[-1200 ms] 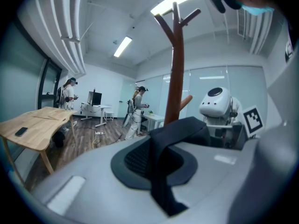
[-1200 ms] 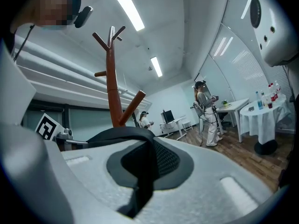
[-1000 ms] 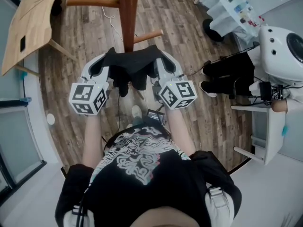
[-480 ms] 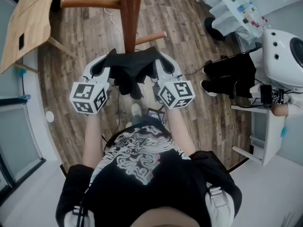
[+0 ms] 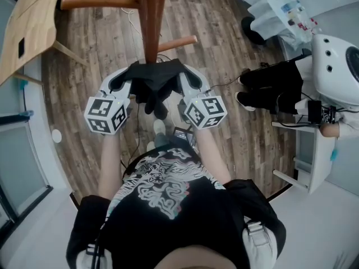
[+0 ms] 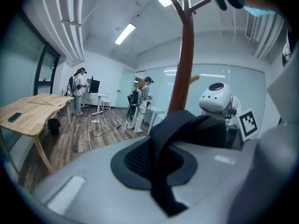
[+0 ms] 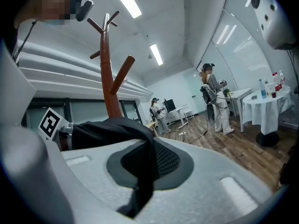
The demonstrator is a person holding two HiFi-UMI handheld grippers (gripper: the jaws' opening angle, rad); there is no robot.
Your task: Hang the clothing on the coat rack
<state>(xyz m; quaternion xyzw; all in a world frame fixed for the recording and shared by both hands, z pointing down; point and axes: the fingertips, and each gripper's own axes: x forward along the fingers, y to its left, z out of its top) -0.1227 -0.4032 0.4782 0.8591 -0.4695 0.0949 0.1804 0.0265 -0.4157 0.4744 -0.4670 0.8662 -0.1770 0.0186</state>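
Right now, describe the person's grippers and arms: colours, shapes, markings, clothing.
The left gripper and right gripper have rounded pale grey shells with dark, ribbed oval pads. Each carries a white cube printed with black square markers. The person wears a black short-sleeved T-shirt with a white swirling print. The forearms are unsleeved.

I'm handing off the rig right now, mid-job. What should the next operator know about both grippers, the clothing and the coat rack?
Grippers: the left gripper is shut on one end of the black clothing. The right gripper is shut on the other end, with the cloth spanning the two.
Things: the coat rack stands just beyond the grippers, and its short peg points toward the right side.
Done: the clothing is picked up and brought to the rack.
Left: it is on no peg yet. Drape it over a peg, probably the short one, then open both grippers.
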